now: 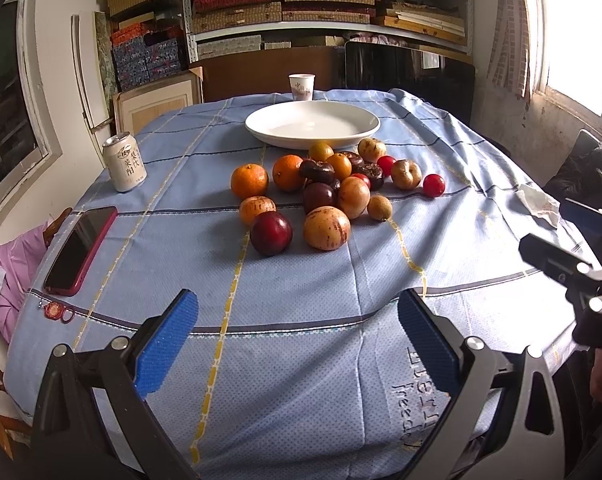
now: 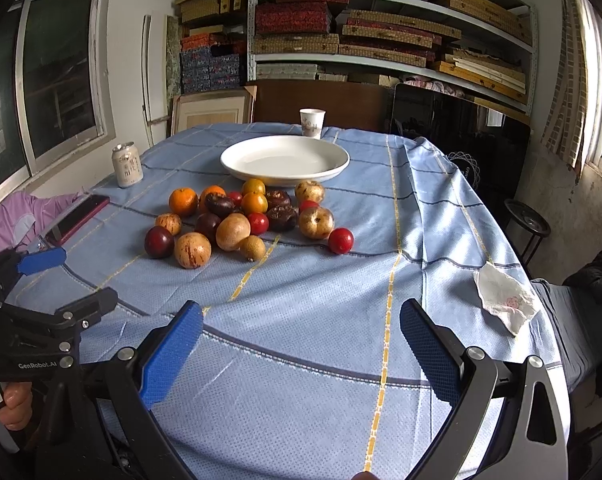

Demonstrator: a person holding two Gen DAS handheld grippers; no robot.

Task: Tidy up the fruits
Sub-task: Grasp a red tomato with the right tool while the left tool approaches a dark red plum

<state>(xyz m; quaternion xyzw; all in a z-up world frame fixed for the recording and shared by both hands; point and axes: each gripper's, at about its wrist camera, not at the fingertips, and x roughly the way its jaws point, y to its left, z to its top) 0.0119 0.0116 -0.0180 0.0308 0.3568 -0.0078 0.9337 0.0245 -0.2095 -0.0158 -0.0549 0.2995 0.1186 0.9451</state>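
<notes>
Left wrist view: left hand-held gripper (image 1: 297, 334), blue pads spread wide, nothing between them.
Right wrist view: right hand-held gripper (image 2: 301, 338), likewise spread and empty.
Fruits (image 1: 329, 188): loose cluster on the blue checked tablecloth (image 1: 301, 300) at mid-worktop, just in front of the white plate (image 1: 313, 124).
Nearest fruit: dark red plum (image 1: 271, 233), beside a speckled yellow fruit (image 1: 327, 228).
Left edge: drink can (image 1: 124, 162), phone in red case (image 1: 81, 250).
Behind plate: paper cup (image 1: 301, 87).
</notes>
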